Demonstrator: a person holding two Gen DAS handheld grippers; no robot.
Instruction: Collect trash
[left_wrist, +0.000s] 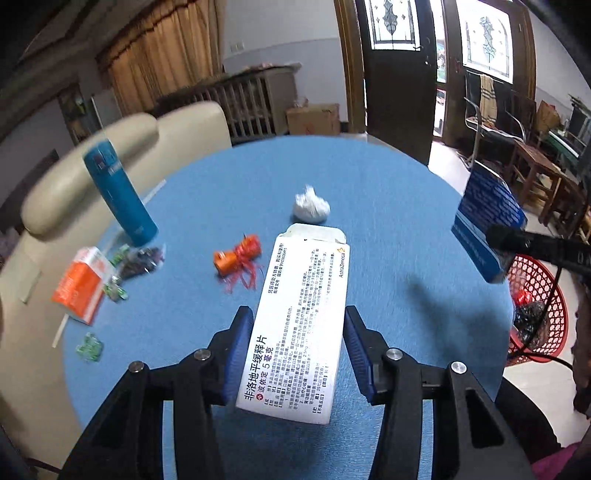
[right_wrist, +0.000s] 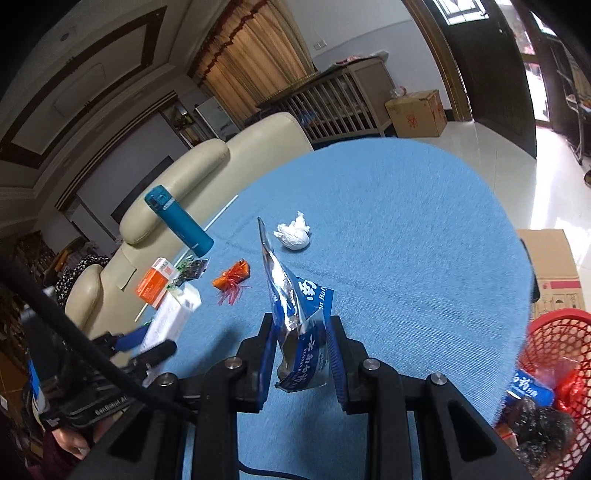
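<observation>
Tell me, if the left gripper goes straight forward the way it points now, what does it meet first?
Probably the crumpled white tissue, just beyond the white medicine box held in the left gripper. Depth is unclear; the box may pass above it.

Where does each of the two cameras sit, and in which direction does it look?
Left wrist: sits on the left gripper, looks forward over the blue table; its fingers hold a white medicine box.
Right wrist: sits on the right gripper, looks across the same table; its fingers hold a blue foil bag; the left gripper shows at left.
Shared: table, crumpled tissue, orange wrapper, teal bottle, red basket.
</observation>
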